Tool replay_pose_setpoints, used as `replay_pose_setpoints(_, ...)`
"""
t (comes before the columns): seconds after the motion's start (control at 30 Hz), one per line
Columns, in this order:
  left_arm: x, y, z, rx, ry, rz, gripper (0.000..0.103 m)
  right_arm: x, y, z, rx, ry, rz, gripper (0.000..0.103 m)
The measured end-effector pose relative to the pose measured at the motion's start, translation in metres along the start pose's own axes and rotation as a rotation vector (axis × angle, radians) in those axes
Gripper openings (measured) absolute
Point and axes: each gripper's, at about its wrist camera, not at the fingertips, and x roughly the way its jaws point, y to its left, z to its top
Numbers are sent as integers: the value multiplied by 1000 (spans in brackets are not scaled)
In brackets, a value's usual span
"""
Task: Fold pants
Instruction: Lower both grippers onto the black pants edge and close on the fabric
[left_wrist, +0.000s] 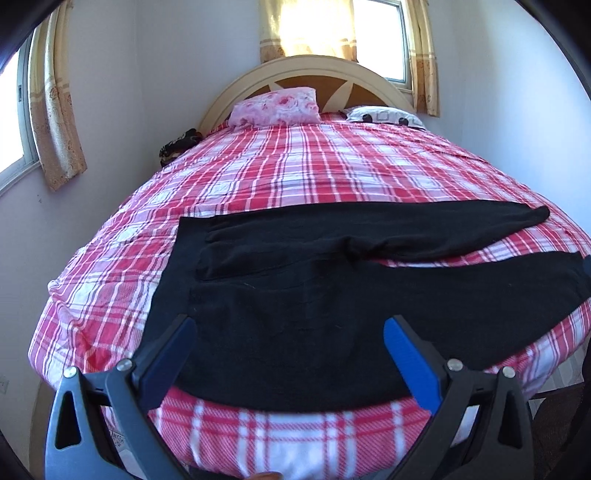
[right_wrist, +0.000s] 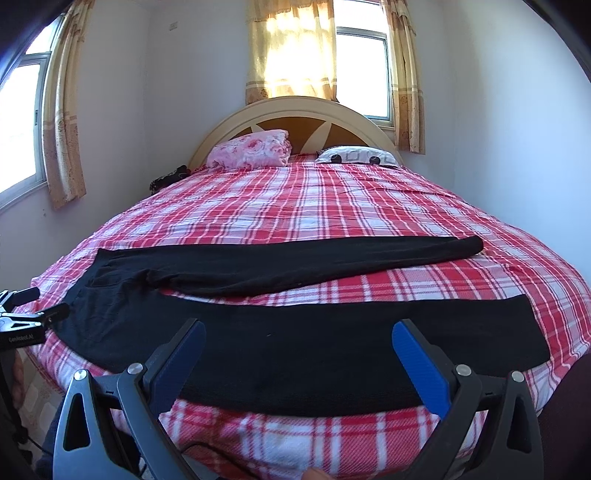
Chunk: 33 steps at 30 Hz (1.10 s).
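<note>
Black pants (left_wrist: 295, 295) lie flat across the near part of the bed, waist to the left, both legs spread apart toward the right. In the right wrist view the pants (right_wrist: 295, 343) show the near leg in front and the far leg behind it. My left gripper (left_wrist: 290, 328) is open and empty, hovering over the near hip part of the pants. My right gripper (right_wrist: 297, 330) is open and empty over the near leg. The left gripper also shows at the left edge of the right wrist view (right_wrist: 33, 314).
The bed has a red and white plaid cover (left_wrist: 314, 166). A pink pillow (left_wrist: 275, 105) and a white patterned pillow (left_wrist: 384, 116) lie by the headboard (left_wrist: 314, 70). A dark bundle (left_wrist: 177, 146) sits at the far left edge. Walls and curtained windows surround the bed.
</note>
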Motion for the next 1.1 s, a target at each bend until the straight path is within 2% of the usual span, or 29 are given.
replay_pose_setpoints(0.1,18,22,16,-11,4,13,103,11,-24,15,26,5,-8,102)
replay_pose_setpoints(0.23,46,53,44,-7,13,79,103,26,-57,37,70,14,-10,102)
replay_pose_setpoints(0.4,95,96,84,-55,64,98,103,53,-108,62,147,38,-29,102)
replay_pose_setpoints(0.5,131,120,100,-110,122,81,94,72,-143,75,202,62,-65,100)
replay_pose_setpoints(0.57,154,131,105,-141,166,65,91,83,-164,81,243,82,-75,99)
replay_pose_setpoints(0.67,189,137,107,-166,232,52,84,95,-181,86,251,95,-99,99)
replay_pose_setpoints(0.73,215,140,106,-183,289,31,73,104,-191,87,259,108,-115,99)
replay_pose_setpoints(0.8,229,141,103,-194,328,29,67,112,-201,87,267,121,-127,99)
replay_pose_setpoints(0.93,239,140,100,-177,334,24,65,127,-215,88,240,145,-159,98)
replay_pose_setpoints(1.0,240,137,98,-151,335,21,65,137,-225,90,227,167,-169,90)
replay_pose_setpoints(1.07,242,141,96,-160,322,-14,65,149,-236,93,230,198,-165,65)
replay_pose_setpoints(1.1,241,143,95,-169,316,-35,64,157,-244,94,240,223,-161,62)
